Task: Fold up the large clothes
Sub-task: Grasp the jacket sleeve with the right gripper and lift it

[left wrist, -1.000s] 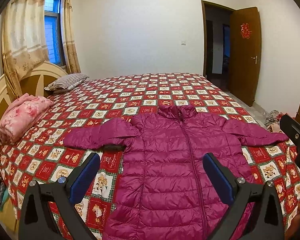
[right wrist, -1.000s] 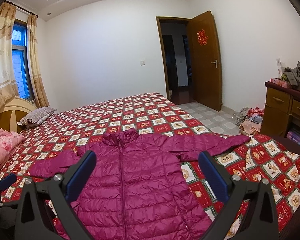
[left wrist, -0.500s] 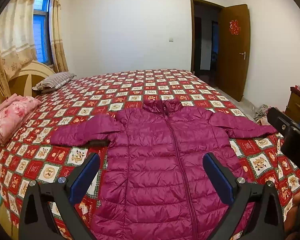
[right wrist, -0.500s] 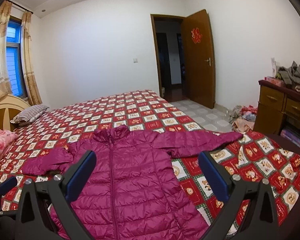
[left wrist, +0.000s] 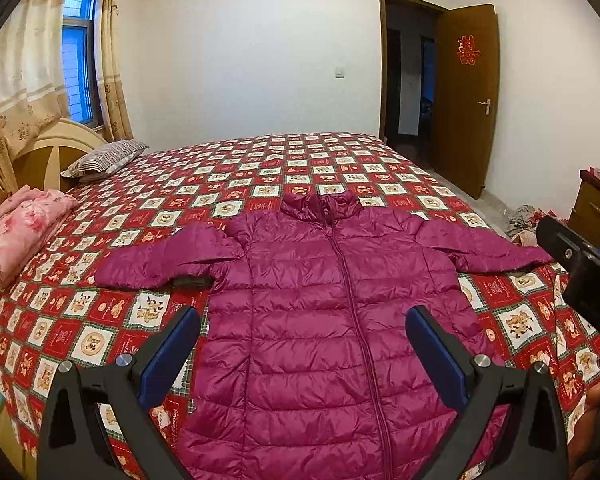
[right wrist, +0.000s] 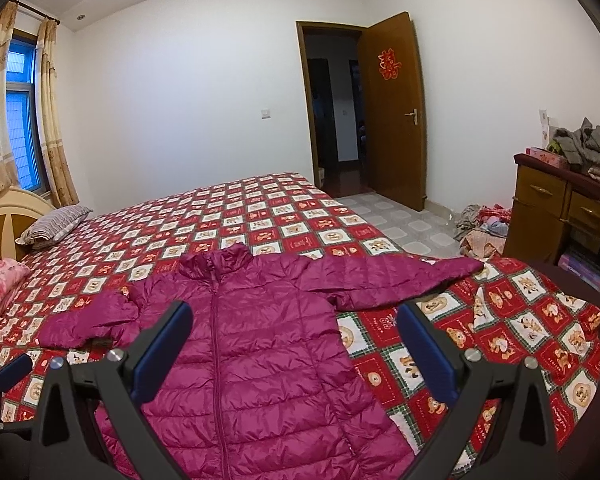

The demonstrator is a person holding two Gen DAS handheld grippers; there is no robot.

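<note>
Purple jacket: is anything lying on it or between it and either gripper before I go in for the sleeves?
Nothing visible. The purple jacket lies flat and zipped on the bedspread, sleeves spread. The left gripper and right gripper hover open above it. The pink bundle and pillow sit well aside.

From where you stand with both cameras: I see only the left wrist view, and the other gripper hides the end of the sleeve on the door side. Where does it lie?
Observer: The sleeve cuff lies flat on the bedspread, near the bed's edge.
Operator: Is the right gripper open?
Observer: Yes, the right gripper is open and holds nothing.
Operator: Anything on the dresser?
Observer: Grey clothes are piled on the dresser.
</note>
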